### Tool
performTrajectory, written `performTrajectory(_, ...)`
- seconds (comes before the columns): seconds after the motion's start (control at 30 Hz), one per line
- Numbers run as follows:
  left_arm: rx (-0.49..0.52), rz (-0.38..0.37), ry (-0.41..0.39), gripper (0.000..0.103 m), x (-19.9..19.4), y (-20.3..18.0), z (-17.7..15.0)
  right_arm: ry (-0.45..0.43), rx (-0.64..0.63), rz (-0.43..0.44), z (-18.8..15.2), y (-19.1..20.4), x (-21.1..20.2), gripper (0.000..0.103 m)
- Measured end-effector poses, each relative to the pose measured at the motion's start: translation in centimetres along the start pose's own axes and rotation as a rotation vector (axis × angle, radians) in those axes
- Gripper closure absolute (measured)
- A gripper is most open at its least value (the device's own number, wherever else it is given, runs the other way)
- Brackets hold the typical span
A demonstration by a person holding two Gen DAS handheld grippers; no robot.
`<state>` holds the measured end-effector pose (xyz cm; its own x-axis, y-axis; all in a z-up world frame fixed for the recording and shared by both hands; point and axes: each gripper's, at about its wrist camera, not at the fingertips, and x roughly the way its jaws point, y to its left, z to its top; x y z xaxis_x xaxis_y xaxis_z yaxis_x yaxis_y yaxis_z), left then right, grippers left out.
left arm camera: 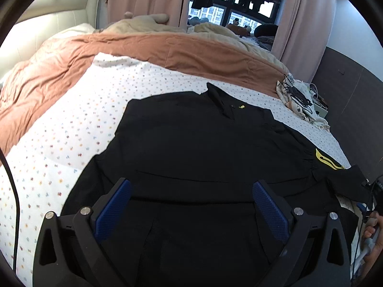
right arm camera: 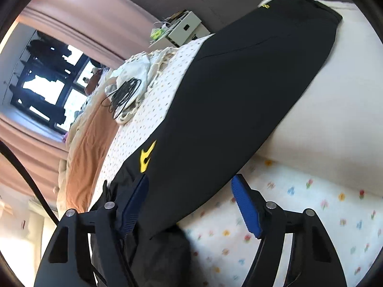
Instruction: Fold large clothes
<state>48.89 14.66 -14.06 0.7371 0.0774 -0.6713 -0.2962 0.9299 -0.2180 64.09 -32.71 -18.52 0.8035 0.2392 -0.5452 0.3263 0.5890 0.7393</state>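
Observation:
A large black garment with a yellow flame logo lies spread on the flower-print bedsheet. My left gripper is open, its blue pads hovering over the garment's near part with nothing between them. In the right wrist view the same garment runs diagonally across the bed, the yellow logo near my left finger. My right gripper is open, its jaws standing on either side of the garment's near edge, not closed on it.
An orange-brown duvet is bunched at the bed's far side. A pile of white cloth with black cables lies at the right edge, also in the right wrist view. Pink curtains and a window stand behind. A white box sits beside the bed.

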Motion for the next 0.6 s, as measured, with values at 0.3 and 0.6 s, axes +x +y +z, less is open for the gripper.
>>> performTrajectory(0.3, -0.029, 0.0, 0.057, 0.0, 1.6, 0.3, -0.7, -0.046, 0.016, 0.074, 0.8, -1.0, -0.2, 0.095)
performTrajectory(0.6, -0.048, -0.028, 0.069, 0.0, 1.4, 0.5, -0.7, -0.14, -0.142, 0.22, -1.3, 3.8, -2.8, 0.102)
